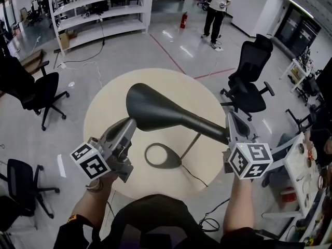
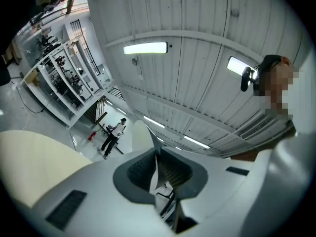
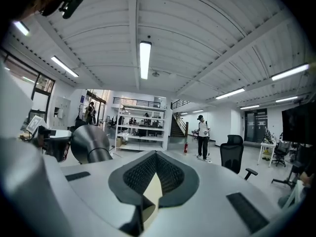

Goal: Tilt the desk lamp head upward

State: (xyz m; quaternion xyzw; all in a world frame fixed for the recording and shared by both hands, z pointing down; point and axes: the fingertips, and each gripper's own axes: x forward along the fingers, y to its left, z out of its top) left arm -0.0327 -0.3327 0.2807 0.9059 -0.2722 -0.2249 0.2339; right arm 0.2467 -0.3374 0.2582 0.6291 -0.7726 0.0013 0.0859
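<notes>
A black desk lamp stands on the round beige table (image 1: pixel 104 113). Its oval ring base (image 1: pixel 162 155) lies flat, and a thin stem (image 1: pixel 189 145) rises to the long cone-shaped head (image 1: pixel 153 108), which lies roughly level and widens toward the left. My left gripper (image 1: pixel 130 123) points up with its tips at the underside of the head's wide end. Its jaws are shut with nothing between them (image 2: pixel 158 154). Just beside the head's narrow rear end my right gripper (image 1: pixel 231 117) is shut and empty too (image 3: pixel 155 154). The lamp head (image 3: pixel 89 142) shows to its left.
The lamp's cord (image 1: pixel 194 174) trails off the table's near edge. Black office chairs stand at the right (image 1: pixel 249 82) and at the left (image 1: pixel 39 95). A cluttered white side table (image 1: pixel 303 170) is at the right. A person (image 1: pixel 215 12) stands far off near white shelving (image 1: pixel 98 9).
</notes>
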